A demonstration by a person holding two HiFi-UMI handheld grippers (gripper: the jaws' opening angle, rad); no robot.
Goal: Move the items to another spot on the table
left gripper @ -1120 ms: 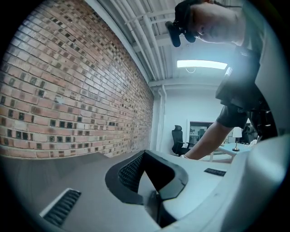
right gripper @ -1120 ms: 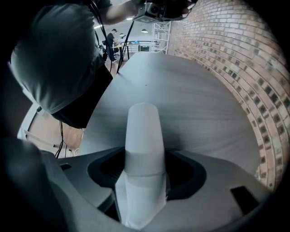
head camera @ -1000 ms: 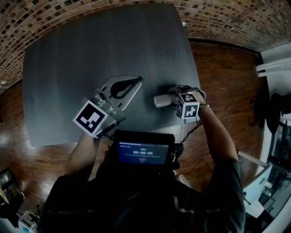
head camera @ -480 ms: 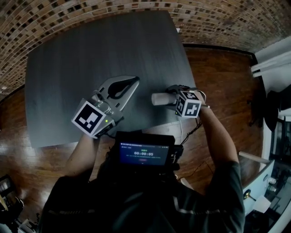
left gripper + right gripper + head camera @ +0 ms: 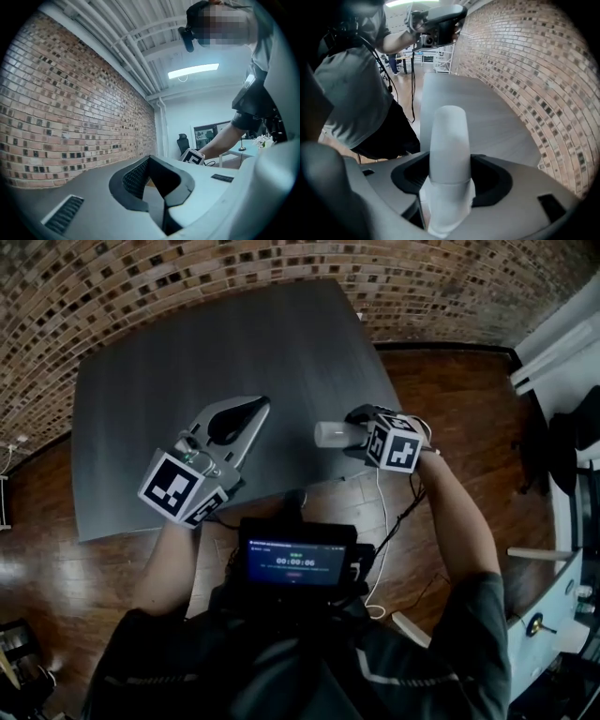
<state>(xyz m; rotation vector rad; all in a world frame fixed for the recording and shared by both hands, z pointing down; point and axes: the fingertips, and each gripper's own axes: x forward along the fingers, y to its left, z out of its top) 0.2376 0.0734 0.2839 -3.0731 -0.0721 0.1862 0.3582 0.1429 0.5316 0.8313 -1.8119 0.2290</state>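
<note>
The bottle (image 5: 449,140) sits between the jaws of the right gripper (image 5: 354,432), which stand fairly wide and clamp its lower body from both sides. Most of its length sticks out past the jaw tips. It is over the near right part of the table (image 5: 187,343); I cannot tell whether it touches the top.

The bottle is white, smooth and matte, a round cylinder with a fine seam around it and a softly rounded free end. The jaw pads are black and ribbed in pale grey shells. The table is dark grey with a faint grain.

Its long axis runs along the jaws, level, free end towards the left gripper (image 5: 255,411). That gripper's jaws meet at the tips, with nothing between them.
</note>
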